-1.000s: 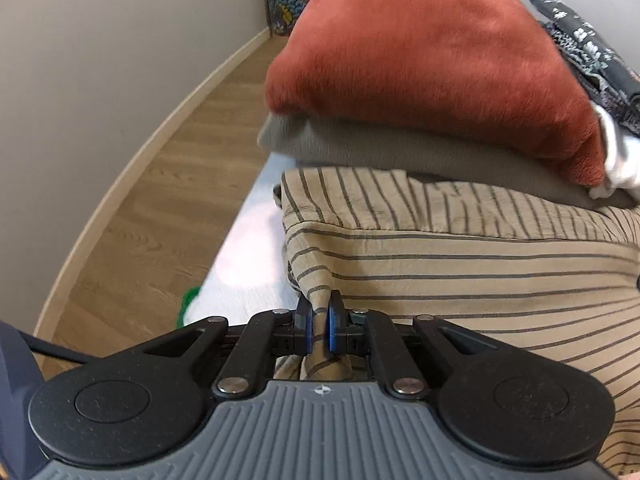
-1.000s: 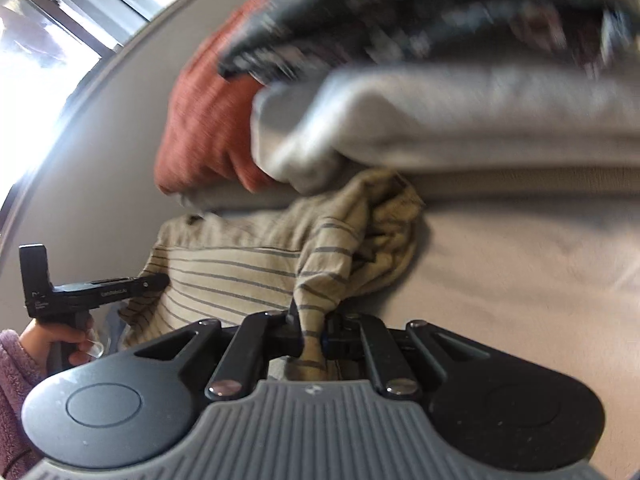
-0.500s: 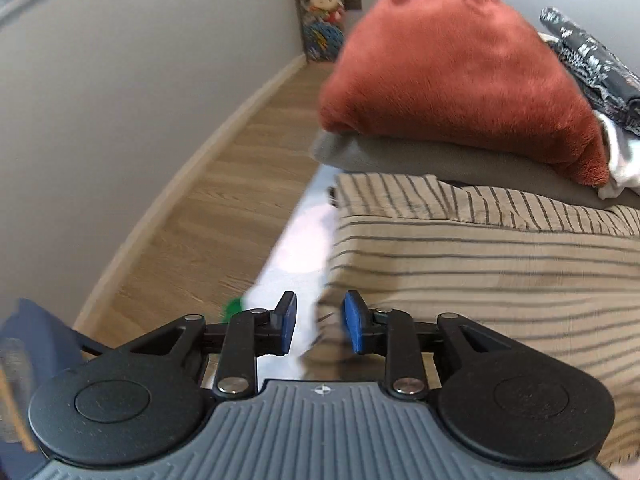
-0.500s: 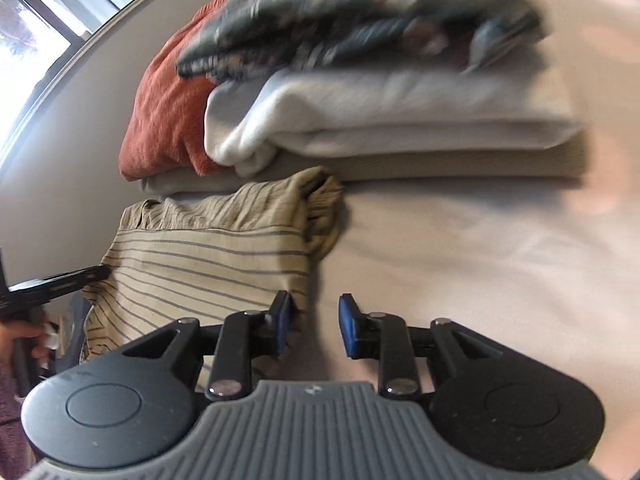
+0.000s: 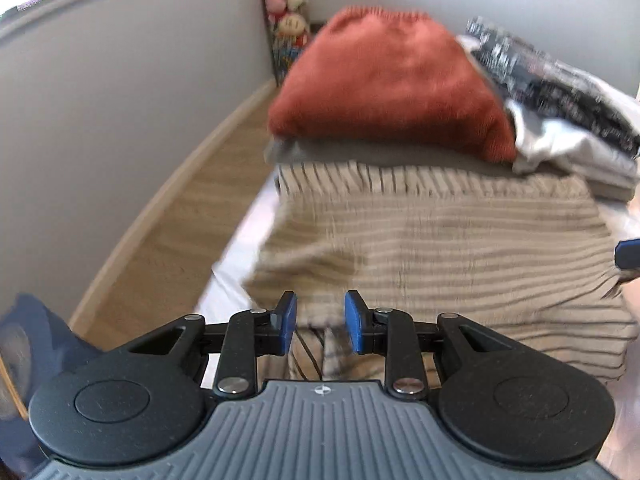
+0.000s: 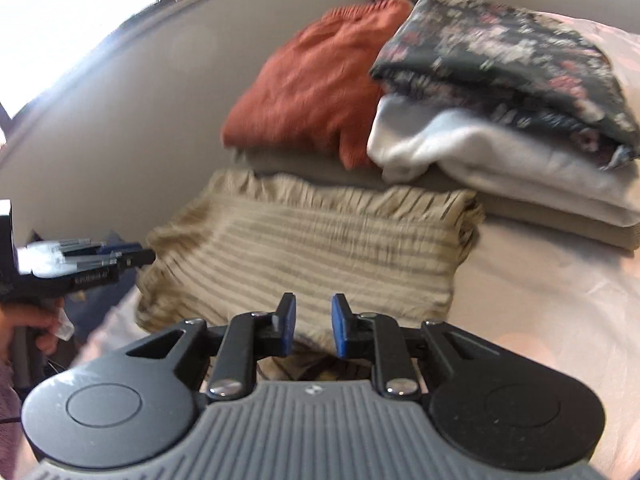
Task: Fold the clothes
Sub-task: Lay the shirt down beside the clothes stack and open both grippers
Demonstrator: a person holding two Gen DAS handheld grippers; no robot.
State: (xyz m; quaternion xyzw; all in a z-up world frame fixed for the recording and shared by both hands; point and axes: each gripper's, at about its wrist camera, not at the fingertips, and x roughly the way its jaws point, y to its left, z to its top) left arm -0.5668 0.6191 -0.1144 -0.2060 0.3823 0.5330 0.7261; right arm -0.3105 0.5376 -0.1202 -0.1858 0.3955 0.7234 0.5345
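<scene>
The left gripper (image 5: 320, 322) has its blue-padded fingers (image 5: 287, 322) spread apart with nothing between them. They hover just over the near left edge of the striped shirt (image 5: 440, 248), and whether a pad touches the cloth cannot be told. The right gripper (image 6: 313, 325) is likewise parted and empty, its fingers (image 6: 339, 326) poised above the near edge of the same striped shirt (image 6: 312, 252), toward its middle.

The shirt lies folded and flat on the bed (image 6: 540, 288), a tan rectangle with thin dark stripes. Its long axis runs left to right across both views, and the stripes run the same way. Its far edge is gathered into a ruffled band that butts against the stack behind it. In the right wrist view the shirt's right end is bunched.

Behind the shirt a flat grey-beige folded garment (image 5: 380, 156) carries a rust-orange folded sweater (image 5: 392, 84) on the left. To the right sit a white folded garment (image 6: 500, 160) and a dark floral garment (image 6: 508, 64) on top of it.

At the left of the right wrist view a person's hand (image 6: 32, 320) holds the left gripper's handle. Both views are motion-blurred.
</scene>
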